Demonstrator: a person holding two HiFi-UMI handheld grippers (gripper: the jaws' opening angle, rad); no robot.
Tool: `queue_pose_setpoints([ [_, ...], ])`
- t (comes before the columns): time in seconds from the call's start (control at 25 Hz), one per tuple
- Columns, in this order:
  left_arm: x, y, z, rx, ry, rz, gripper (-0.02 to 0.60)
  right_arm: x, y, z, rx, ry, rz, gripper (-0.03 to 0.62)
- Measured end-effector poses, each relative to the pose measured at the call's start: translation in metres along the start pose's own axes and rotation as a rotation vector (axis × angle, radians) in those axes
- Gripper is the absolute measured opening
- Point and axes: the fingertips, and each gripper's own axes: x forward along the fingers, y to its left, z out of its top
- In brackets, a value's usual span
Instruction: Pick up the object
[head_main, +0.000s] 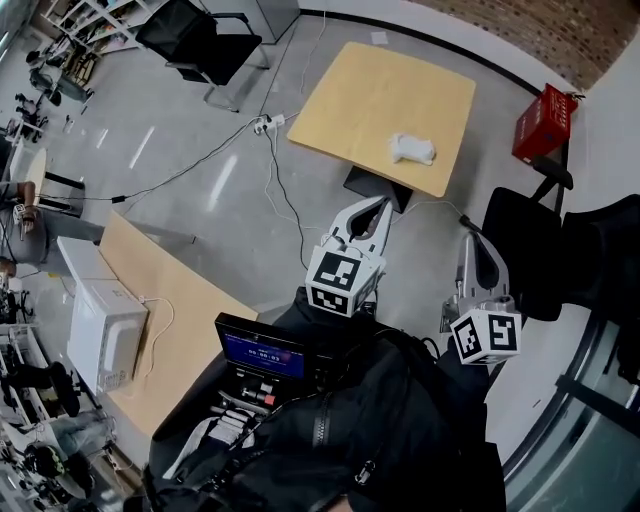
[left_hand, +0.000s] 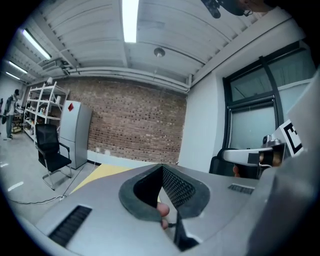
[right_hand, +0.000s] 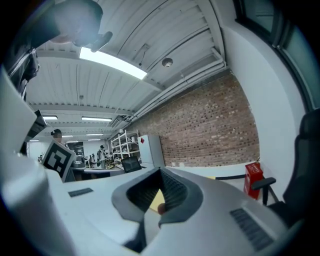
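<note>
The person is holding the left gripper (head_main: 380, 206) and the right gripper (head_main: 468, 238) out toward a square wooden table (head_main: 350, 100). Both are showing jaws pressed together with nothing between them. The object (head_main: 411, 149), a small white lump, perhaps crumpled cloth, is lying on the tabletop near its closer edge, well apart from both grippers. A red box (head_main: 543, 122) is sitting off to the table's right.

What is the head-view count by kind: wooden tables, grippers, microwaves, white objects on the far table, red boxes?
Wooden tables: 2
Grippers: 2
Microwave: 1
White object: 1
Red box: 1
Total: 7
</note>
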Motion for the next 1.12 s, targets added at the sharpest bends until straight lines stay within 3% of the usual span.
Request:
queue_pose_setpoints([
  [0.32, 0.011, 0.02, -0.004, -0.027, 0.012, -0.018, -0.003, 0.02, 0.006, -0.003, -0.01, 0.022, -0.018, 0.003],
  [0.76, 0.03, 0.036, -0.014, -0.064, 0.041, 0.014, -0.002, 0.044, -0.008, -0.011, -0.005, 0.074, 0.003, 0.003],
  [1.12, 0.054, 0.069, -0.012, -0.036, 0.066, 0.13, -0.002, 0.095, -0.026, -0.021, 0.022, 0.097, 0.102, 0.003],
])
